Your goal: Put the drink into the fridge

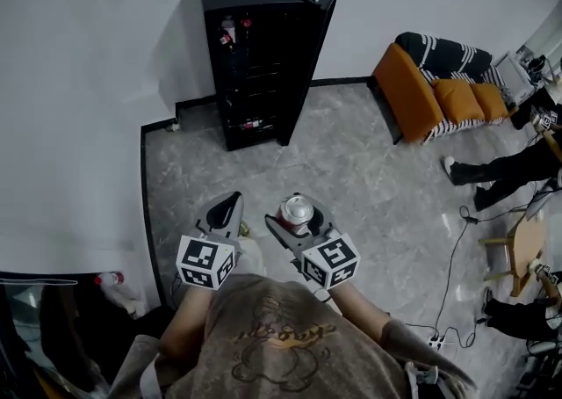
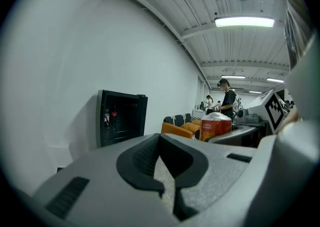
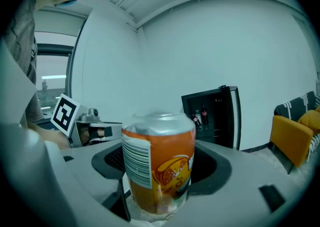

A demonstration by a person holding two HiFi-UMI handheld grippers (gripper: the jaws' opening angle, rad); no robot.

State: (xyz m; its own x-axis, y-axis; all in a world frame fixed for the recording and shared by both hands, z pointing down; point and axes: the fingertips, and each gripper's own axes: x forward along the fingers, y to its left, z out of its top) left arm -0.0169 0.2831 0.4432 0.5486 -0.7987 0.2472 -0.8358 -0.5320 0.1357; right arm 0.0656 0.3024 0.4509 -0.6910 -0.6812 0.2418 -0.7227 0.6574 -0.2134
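Clamping upright orange drink can [image 3: 159, 163] between its jaws, right hand-held gripper [image 1: 297, 215], left hand-held gripper [image 1: 231, 207] pinched together

- a plain white wall [image 1: 88, 81] fills the head view from 9 o'clock round to 1 o'clock.
- a grey marbled floor [image 1: 369, 169] spreads from the middle out toward 3 o'clock.
- a black skirting strip [image 1: 143, 204] edges the floor at the foot of the wall, at 9 o'clock.
- an orange sofa [image 1: 413, 94] stands against the wall at 2 o'clock, with a black-and-white striped cushion [image 1: 443, 53] on it.
- a small wooden table [image 1: 527, 243] is cut off by the frame edge at 4 o'clock.
- a dark cable [image 1: 452, 257] trails across the floor to a power strip [image 1: 436, 333] at 5 o'clock.
- in the left gripper view, a long lit lamp [image 2: 244, 21] hangs at 1 o'clock under a ribbed white ceiling [image 2: 165, 6].
- in the right gripper view, a bright window [image 3: 50, 78] shows at 9 o'clock.
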